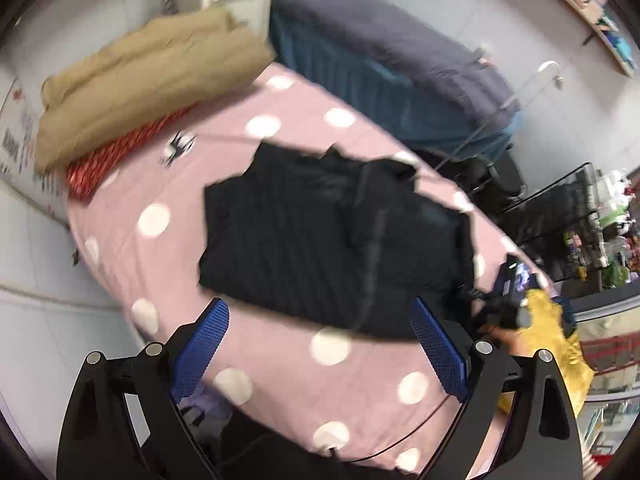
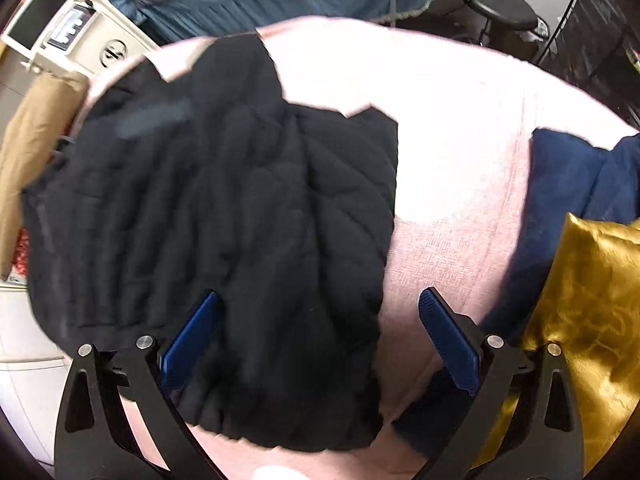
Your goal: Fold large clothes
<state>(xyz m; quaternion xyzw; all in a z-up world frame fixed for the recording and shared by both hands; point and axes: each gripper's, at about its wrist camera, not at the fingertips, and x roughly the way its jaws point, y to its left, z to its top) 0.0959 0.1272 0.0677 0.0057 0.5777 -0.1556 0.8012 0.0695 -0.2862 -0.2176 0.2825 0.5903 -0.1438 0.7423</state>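
Observation:
A black quilted jacket lies partly folded on a pink bed sheet with white dots. My left gripper is open and empty, hovering above the jacket's near edge. In the right wrist view the jacket fills the left and middle, on the pink sheet. My right gripper is open and empty, close above the jacket's near right part. The right gripper also shows in the left wrist view at the jacket's right side, its jaws hidden.
A tan folded blanket and a red patterned item lie at the bed's far left. A navy garment and a gold shiny cloth lie to the right. A second bed with blue bedding stands behind.

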